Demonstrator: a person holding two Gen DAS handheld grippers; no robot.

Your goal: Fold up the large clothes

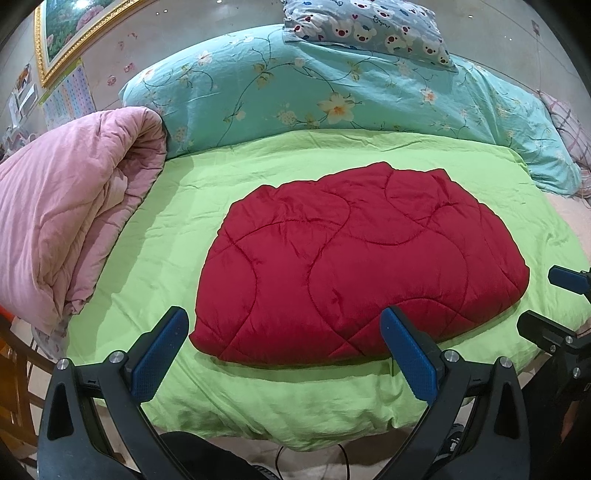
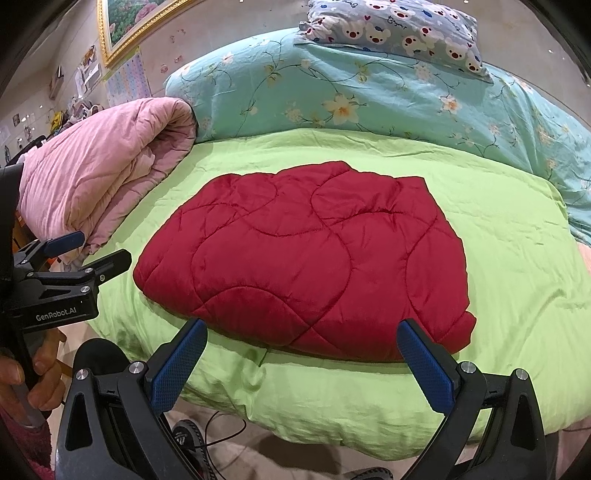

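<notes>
left gripper (image 1: 284, 350) spread wide, blue pads (image 1: 160, 354) far apart, nothing between them; it hovers at the near edge of the bed, aimed at the near hem of the red quilted garment (image 1: 354, 273), not touching it. in the right wrist view the same gripper (image 2: 90, 245) shows side-on at the left with a hand (image 2: 33, 373) wrapped on its grip, tips apart, just short of the garment's left corner

right gripper (image 2: 303, 354) also wide open, empty, blue pads (image 2: 424, 369) splayed, held just in front of the garment's near edge with no contact visible; its tips (image 1: 546, 299) peek in at the right border of the left wrist view

red quilted garment lies folded into a compact, roughly flat bundle in the middle of the green sheet (image 1: 155, 236), curved stitch lines on top, near edge thick and doubled, right near corner (image 2: 461, 328) bulging a bit

pink comforter (image 1: 66, 214) rolled up on the left side of the bed, well apart from the garment. teal floral duvet (image 1: 332, 85) heaped along the far side, bear-print pillow (image 1: 373, 29) on top of it. gold-framed picture (image 1: 66, 33) on the wall at upper left
</notes>
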